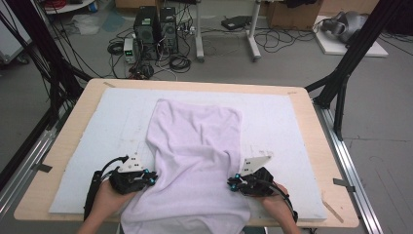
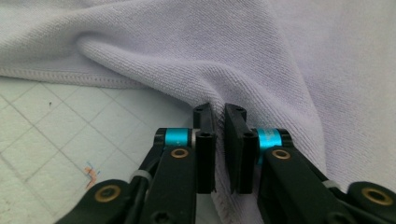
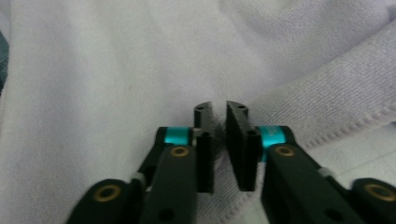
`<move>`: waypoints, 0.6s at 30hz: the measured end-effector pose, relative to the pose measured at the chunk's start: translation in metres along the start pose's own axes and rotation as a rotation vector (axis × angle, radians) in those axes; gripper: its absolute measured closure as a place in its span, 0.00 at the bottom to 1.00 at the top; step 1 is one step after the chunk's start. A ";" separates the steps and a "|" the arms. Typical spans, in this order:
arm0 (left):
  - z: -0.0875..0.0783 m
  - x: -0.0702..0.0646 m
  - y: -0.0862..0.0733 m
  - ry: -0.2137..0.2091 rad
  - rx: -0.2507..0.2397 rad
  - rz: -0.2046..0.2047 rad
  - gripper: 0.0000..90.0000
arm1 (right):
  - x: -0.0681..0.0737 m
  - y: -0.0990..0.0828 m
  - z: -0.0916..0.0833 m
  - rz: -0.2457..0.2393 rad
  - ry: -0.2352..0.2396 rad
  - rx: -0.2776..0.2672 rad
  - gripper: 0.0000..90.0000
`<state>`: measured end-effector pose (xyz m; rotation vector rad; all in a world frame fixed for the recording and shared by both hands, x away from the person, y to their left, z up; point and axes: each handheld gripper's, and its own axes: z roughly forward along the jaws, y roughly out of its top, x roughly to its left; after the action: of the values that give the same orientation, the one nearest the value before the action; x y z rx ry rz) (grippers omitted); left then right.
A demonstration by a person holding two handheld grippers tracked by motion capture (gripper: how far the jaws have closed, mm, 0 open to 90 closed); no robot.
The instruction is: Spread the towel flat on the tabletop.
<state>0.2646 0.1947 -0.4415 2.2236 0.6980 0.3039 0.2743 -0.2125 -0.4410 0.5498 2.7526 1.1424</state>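
A pale lilac towel (image 1: 195, 146) lies rumpled down the middle of the white mat (image 1: 112, 122), and its near end hangs over the front edge of the table. My left gripper (image 1: 152, 179) is at the towel's left side, shut on a raised fold near the hem. In the left gripper view the towel (image 2: 187, 46) runs up between the nearly touching jaws of the left gripper (image 2: 219, 112). My right gripper (image 1: 232, 184) is at the towel's right side. In the right gripper view the right gripper (image 3: 219, 109) pinches the towel (image 3: 116, 70) near its stitched hem.
The mat covers a wooden table (image 1: 311, 122). Black frame posts (image 1: 341, 78) stand at both far corners. Two computer towers (image 1: 156, 31) and loose cables sit on the floor beyond the far edge. Bare mat lies on either side of the towel.
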 end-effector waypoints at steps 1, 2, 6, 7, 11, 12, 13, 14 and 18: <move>-0.002 -0.003 0.000 0.011 0.007 0.007 0.93 | 0.001 0.000 -0.001 -0.004 0.000 0.002 0.96; -0.004 -0.004 -0.001 0.020 0.010 0.016 0.94 | 0.002 0.000 -0.002 -0.022 -0.006 0.005 0.96; -0.025 -0.007 -0.011 0.048 -0.014 0.003 0.94 | 0.009 -0.002 -0.008 -0.031 0.000 -0.006 0.97; -0.032 -0.007 -0.013 0.055 -0.022 -0.005 0.94 | 0.011 -0.003 -0.011 -0.035 -0.004 -0.010 0.97; -0.058 -0.009 -0.018 0.066 -0.063 -0.020 0.91 | 0.020 -0.006 -0.026 -0.029 0.001 -0.059 0.93; -0.062 -0.009 -0.018 0.074 -0.062 -0.019 0.85 | 0.022 -0.006 -0.030 -0.022 0.001 -0.071 0.90; -0.063 -0.008 -0.017 0.082 -0.060 -0.028 0.80 | 0.022 -0.005 -0.033 -0.025 0.000 -0.083 0.89; -0.063 -0.007 -0.017 0.085 -0.057 -0.028 0.74 | 0.023 -0.003 -0.036 -0.027 -0.018 -0.082 0.86; -0.046 -0.002 -0.015 0.072 -0.040 -0.037 0.67 | 0.018 0.000 -0.033 -0.021 -0.026 -0.069 0.79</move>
<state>0.2383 0.2298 -0.4212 2.1681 0.7638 0.3773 0.2494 -0.2277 -0.4171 0.5229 2.6798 1.2115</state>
